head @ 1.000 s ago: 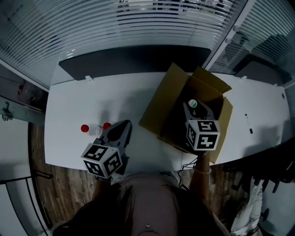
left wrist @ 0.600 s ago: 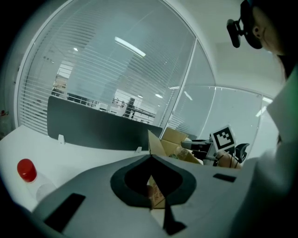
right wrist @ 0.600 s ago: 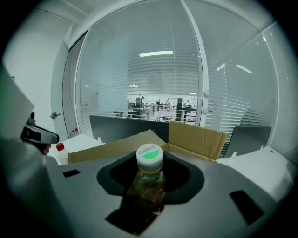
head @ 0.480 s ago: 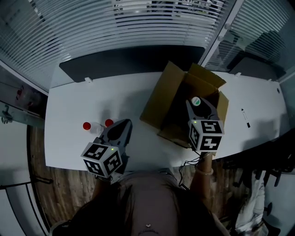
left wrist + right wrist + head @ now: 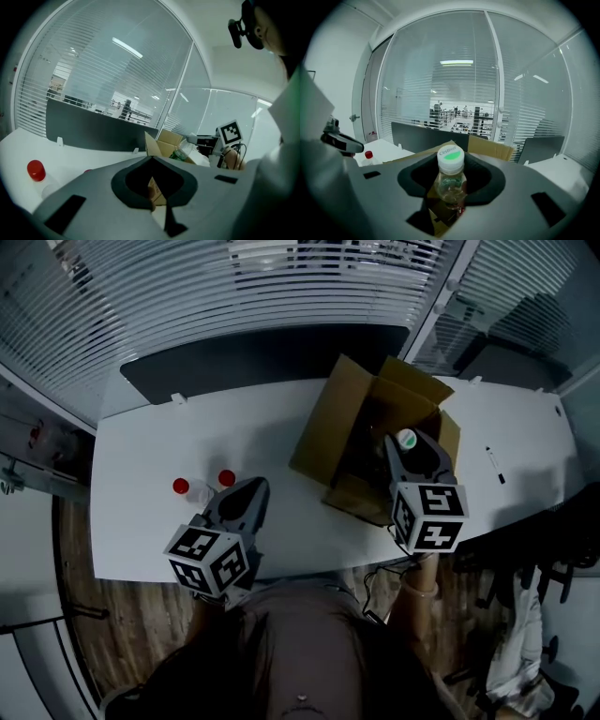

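Over the open cardboard box [image 5: 349, 423] on the table [image 5: 150, 456], our right gripper [image 5: 410, 451] has its jaws pinching the green-dot bottle [image 5: 450, 183] by its body so it hangs upright, while our left gripper [image 5: 248, 493], jaws pressed together empty, hovers by two red-capped bottles [image 5: 181, 487].

Head view looks steeply down on the table [image 5: 141, 474]; the 2 gripper views face level across it, sharing the box [image 5: 336, 427].

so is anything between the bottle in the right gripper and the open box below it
Nothing visible. The right gripper holds the bottle over the cardboard box, whose flaps stand open and away from it. The inside of the box is too dark to make out.
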Demonstrator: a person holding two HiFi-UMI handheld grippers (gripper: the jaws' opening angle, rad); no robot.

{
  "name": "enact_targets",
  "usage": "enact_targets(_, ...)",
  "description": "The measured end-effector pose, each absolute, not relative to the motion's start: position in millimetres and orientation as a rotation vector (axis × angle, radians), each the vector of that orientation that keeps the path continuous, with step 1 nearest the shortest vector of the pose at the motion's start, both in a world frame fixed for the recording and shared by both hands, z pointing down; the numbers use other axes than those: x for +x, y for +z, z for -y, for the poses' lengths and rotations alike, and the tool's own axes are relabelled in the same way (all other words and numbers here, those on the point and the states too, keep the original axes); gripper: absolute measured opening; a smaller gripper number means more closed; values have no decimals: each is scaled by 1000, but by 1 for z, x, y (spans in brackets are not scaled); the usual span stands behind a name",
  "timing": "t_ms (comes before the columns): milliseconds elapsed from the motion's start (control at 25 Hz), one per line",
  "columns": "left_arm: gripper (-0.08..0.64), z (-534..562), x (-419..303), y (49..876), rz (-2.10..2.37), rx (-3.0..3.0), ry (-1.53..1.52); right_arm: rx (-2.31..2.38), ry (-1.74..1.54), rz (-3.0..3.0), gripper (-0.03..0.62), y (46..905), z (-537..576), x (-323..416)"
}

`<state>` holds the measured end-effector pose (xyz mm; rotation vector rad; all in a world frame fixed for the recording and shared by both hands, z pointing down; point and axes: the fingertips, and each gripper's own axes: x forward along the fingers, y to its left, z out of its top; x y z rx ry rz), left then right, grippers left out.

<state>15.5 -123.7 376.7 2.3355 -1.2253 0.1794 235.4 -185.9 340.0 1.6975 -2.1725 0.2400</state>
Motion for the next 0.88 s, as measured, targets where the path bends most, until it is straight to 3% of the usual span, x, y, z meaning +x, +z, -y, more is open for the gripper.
enact_targets(880, 8, 84, -16, 367, 1116, 2415, 167, 1819, 42, 2181, 179, 271, 112, 191)
